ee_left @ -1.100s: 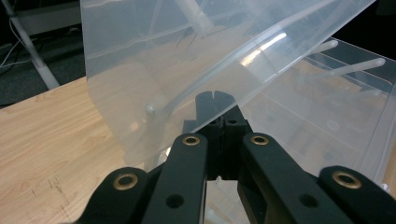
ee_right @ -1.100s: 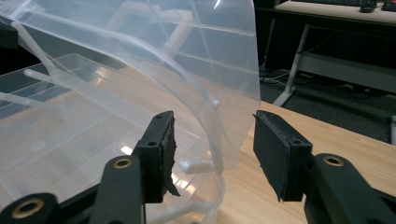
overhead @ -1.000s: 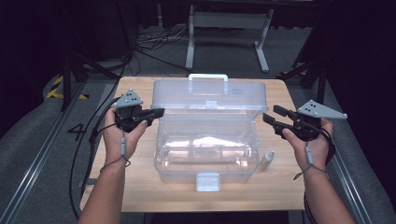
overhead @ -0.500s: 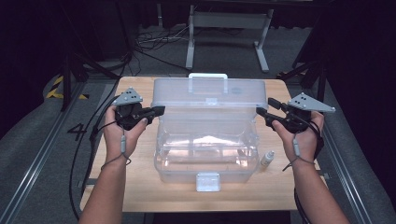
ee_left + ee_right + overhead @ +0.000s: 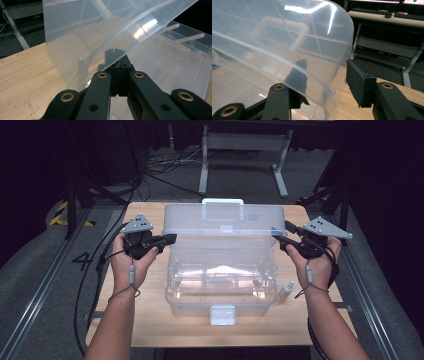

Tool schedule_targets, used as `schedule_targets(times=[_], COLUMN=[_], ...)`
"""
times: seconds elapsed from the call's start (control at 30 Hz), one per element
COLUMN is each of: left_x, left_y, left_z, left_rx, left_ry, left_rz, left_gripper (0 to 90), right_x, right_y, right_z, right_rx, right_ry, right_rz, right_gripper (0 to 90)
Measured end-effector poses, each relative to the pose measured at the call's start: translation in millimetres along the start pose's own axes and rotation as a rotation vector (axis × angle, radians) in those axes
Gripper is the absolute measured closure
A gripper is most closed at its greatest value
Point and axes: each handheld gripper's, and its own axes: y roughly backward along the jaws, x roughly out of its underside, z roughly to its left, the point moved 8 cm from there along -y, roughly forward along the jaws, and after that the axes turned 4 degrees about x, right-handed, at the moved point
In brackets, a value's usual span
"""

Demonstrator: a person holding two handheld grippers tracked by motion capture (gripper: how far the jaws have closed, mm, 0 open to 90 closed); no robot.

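Nearby: small bottle [image 5: 286,290] stands on the tabletop [image 5: 150,325] just right of the clear box [image 5: 222,287].
Left hand-held gripper [image 5: 117,55]: jaws together, tips at the raised lid [image 5: 225,222]'s left edge.
Right hand-held gripper [image 5: 325,75]: jaws apart and just closing, straddling the lid's right edge without pressing.

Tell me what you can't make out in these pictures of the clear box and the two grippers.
- Small bottle, high view: too small to read a label or contents.
- Left gripper, left gripper view: jaws shut against the lid; whether they pinch its edge is hidden by the jaws.
- Right gripper, right gripper view: one pad is blurred behind the lid's plastic.
- Box interior, high view: glare masks the bottom.
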Motion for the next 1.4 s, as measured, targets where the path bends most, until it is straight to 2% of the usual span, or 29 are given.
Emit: schedule_targets(times=[0.13,0.37,0.47,0.57,0.6,0.7,0.87,1.13,1.37,1.4], left_x=[0.3,1.3,6.4,8.7,9.6,12.3,19.3,30.7,45.5,51.3], left_y=[0.1,6.8,13.0,17.9,19.8,24.4,34.2,46.0,47.3,46.8], left_z=[-0.3,0.7,0.9,1.7,2.2,2.1,-6.4,-18.0,-25.7,-28.3], left_rx=[-0.001,-0.004,0.027,0.04,0.039,0.048,0.08,0.077,0.124,0.161], left_ry=[-0.002,-0.011,-0.005,0.004,0.004,0.007,0.006,-0.017,-0.04,-0.043], left_rz=[0.0,-0.002,0.035,0.045,0.047,0.055,0.08,0.118,0.161,0.188], left_gripper=[90.0,89.4,86.5,85.1,84.4,84.0,81.6,80.6,78.5,78.5], right_x=[0.7,-0.9,-1.3,-1.1,0.3,-0.1,-1.9,-4.5,-6.6,-7.0], right_y=[-0.7,0.3,1.5,1.5,0.8,0.3,-0.9,-4.3,-7.6,-8.3], right_z=[0.0,-1.3,-3.2,-4.6,-5.0,-5.6,-6.9,-9.1,-10.6,-10.7], right_rx=[0.017,0.032,0.034,0.034,0.053,0.056,0.055,0.051,0.049,0.047], right_ry=[0.017,0.044,0.044,0.041,0.059,0.058,0.063,0.046,0.031,0.029], right_rz=[0.007,-0.01,-0.01,-0.004,0.018,0.028,0.052,0.072,0.085,0.085], right_gripper=[59.1,63.1,68.4,70.5,72.8,73.5,73.9,74.2,74.3,74.3])
